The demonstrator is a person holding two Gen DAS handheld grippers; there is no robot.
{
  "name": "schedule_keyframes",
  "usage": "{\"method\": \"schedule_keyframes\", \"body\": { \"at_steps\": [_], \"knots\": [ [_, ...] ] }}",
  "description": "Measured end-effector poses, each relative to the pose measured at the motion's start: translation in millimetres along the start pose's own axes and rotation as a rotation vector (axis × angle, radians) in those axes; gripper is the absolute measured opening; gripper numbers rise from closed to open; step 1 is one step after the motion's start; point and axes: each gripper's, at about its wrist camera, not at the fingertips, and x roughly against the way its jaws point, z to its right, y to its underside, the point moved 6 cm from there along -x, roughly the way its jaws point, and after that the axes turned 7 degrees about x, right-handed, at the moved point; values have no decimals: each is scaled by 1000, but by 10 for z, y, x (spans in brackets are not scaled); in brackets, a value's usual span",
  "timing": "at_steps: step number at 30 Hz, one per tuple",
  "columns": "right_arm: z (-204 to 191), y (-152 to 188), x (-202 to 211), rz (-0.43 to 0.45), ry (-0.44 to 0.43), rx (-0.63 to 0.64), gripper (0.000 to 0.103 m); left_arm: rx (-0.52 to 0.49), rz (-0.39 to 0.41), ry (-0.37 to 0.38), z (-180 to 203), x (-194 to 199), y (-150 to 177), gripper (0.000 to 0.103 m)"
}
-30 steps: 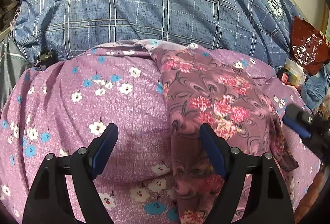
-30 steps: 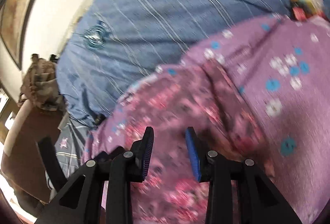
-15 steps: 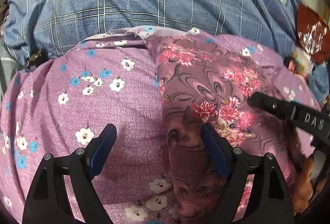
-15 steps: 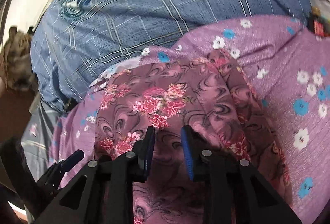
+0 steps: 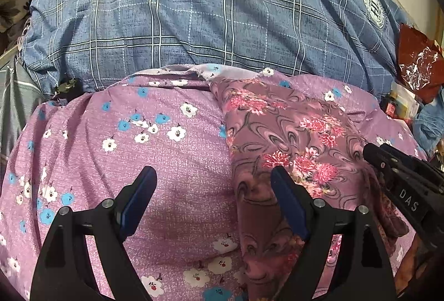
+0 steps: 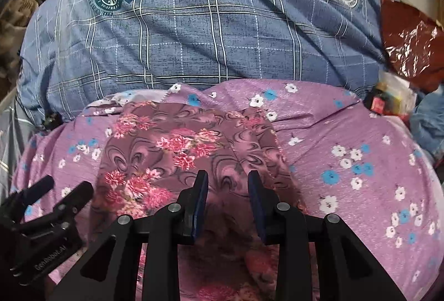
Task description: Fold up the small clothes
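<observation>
**Both claws over the floral pile**

Mauve garment (image 6: 177,151) with pink flowers lies ahead of my right claw (image 6: 228,181), partly beneath it, on top of the lilac cloth (image 5: 155,145) with blue and white blossoms. Right claw: narrow gap, pads apart, nothing gripped. My left claw (image 5: 213,184): spread wide, empty, straddling the garment's left edge. Beyond both, blue plaid bedding (image 6: 211,32). Far right, red foil packet (image 6: 410,45).

A blue plaid blanket (image 6: 211,32) bearing 2 crests is lying behind, with a crinkled red foil bag (image 6: 410,43) sitting at its right edge.
</observation>
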Motion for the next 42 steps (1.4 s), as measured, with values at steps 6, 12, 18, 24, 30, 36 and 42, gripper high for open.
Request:
{"method": "schedule_keyframes", "body": {
  "at_steps": [6, 12, 18, 24, 30, 36, 42],
  "knots": [
    [18, -29, 29, 23, 56, 22, 31, -7, 4, 3, 6, 18, 5, 85],
    [19, -31, 16, 27, 92, 36, 31, 2, 1, 4, -14, 20, 10, 85],
    [31, -25, 16, 33, 106, 39, 31, 4, -2, 4, -27, 11, 6, 85],
    [38, -18, 15, 35, 116, 45, 31, 5, -5, 5, -28, 5, 7, 85],
    [45, -11, 13, 36, 130, 61, 31, -1, -10, 5, -19, -11, 20, 85],
    [51, 11, -8, 25, 139, 72, 32, -4, -21, 4, -11, -36, 36, 85],
    [75, 27, -16, 22, 152, 77, 32, -5, -22, 5, -11, -37, 38, 85]
  ]
}}
